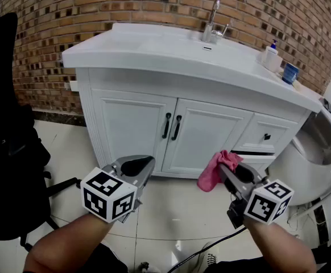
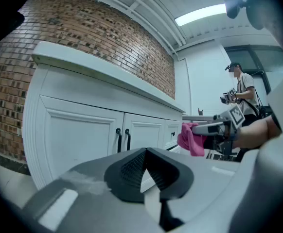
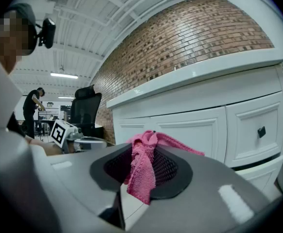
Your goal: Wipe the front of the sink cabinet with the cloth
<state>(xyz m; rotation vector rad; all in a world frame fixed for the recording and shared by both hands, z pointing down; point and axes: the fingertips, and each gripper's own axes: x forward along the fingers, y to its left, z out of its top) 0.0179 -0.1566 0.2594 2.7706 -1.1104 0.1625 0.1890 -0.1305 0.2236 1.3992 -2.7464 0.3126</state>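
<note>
Brick wall (image 1: 69,4) behind, pale tiled floor (image 1: 171,209) below. White sink cabinet (image 1: 205,135) stands against the wall, with two doors at centre and drawers at right, all closed. Its white tabletop (image 1: 154,50) overhangs the front. Black office chair (image 1: 6,152) at far left, apart from the cabinet. Left tongs (image 1: 144,165) low over the floor in front of the left door, pressed together at the tips with nothing between them, as the left gripper view (image 2: 145,166) shows. Right tongs (image 1: 229,172) in front of the right door's lower corner, pinching the pink cloth (image 1: 215,171). The right gripper view shows the cloth (image 3: 142,171) bunched between the dark pads (image 3: 167,171), its ends hanging out above and below. Cloth is in the air near the cabinet front; in the left gripper view it (image 2: 190,137) looks apart from it. Chrome faucet (image 1: 212,24) at the back of the tabletop. White pump bottle (image 1: 272,56) and blue cup (image 1: 290,73) on its right end, side by side. Two black door handles (image 1: 172,126) upright, close together. Small black drawer knob (image 1: 267,136) on the top drawer.
</note>
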